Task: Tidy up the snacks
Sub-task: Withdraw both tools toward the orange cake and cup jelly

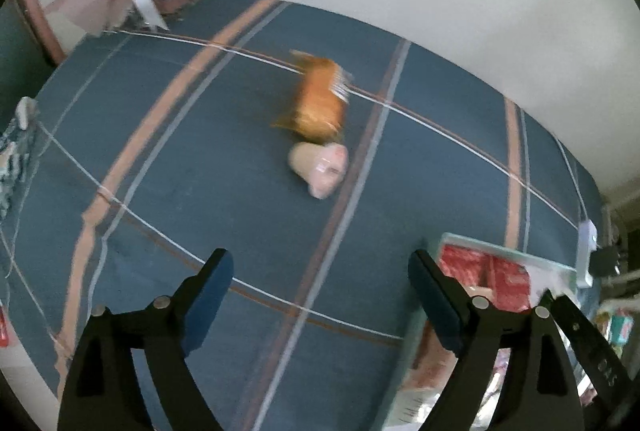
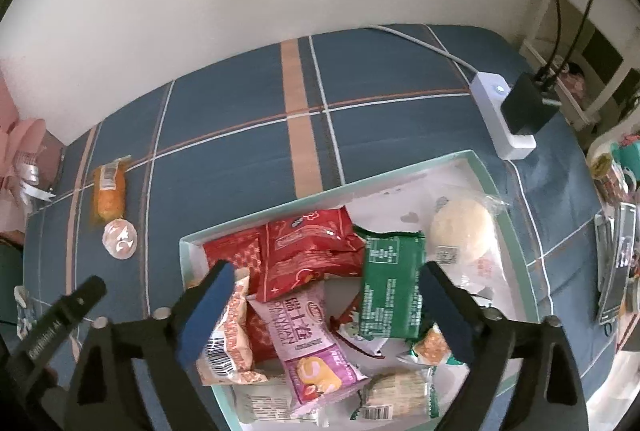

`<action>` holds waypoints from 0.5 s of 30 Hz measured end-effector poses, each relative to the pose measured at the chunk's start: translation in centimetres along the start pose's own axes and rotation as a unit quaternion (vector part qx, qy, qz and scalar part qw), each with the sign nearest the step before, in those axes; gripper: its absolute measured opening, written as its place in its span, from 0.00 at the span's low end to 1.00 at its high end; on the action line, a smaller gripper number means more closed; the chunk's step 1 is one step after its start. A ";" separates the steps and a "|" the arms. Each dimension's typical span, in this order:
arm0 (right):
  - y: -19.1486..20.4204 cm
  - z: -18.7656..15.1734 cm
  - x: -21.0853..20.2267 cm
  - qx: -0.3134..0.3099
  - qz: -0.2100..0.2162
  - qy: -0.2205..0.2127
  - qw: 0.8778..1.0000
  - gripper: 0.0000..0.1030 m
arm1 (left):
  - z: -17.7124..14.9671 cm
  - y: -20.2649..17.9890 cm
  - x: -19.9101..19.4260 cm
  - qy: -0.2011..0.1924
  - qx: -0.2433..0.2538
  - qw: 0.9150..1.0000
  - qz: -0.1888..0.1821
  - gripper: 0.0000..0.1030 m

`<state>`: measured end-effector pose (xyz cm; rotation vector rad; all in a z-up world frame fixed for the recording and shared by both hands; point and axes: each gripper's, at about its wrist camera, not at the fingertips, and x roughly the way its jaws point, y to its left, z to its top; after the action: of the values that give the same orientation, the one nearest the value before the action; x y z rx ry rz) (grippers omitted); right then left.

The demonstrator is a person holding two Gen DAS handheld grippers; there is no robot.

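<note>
On the blue plaid tablecloth [image 1: 224, 167], my left gripper [image 1: 320, 287] hangs with its jaws apart and empty, facing the two snacks not yet put away: an orange packet [image 1: 320, 99] and, touching its near end, a small pink jelly cup [image 1: 320, 169]. My right gripper [image 2: 324, 307] hovers with jaws spread, holding nothing, over the teal-rimmed box [image 2: 486, 175], where red, green and pink packets and a round white bun [image 2: 464, 229] already lie heaped. By my reading the gathering is nearly finished, and the next move calls for carrying the left gripper forward and closing it gently on the jelly cup, which looks soft enough to squash.
</note>
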<state>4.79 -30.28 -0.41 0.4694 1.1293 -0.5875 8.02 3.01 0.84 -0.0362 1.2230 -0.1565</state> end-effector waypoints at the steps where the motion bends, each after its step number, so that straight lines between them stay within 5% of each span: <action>1: 0.2 0.0 0.0 -0.003 0.001 -0.001 1.000 0.99 | 0.2 0.4 -0.1 -0.006 0.000 1.000 0.008 0.89; 9: 1.4 -0.3 0.4 -0.016 0.005 0.000 1.000 1.00 | 1.3 3.9 -0.4 -0.031 -0.017 0.997 0.070 0.98; 15: 4.0 -1.0 0.5 -0.042 0.011 -0.001 0.999 1.00 | 1.7 6.2 -0.6 -0.035 -0.036 0.995 0.082 0.98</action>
<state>6.88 -26.73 -0.99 0.4085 1.1406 -0.5184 10.02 9.10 1.34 -0.0036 1.1566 0.0330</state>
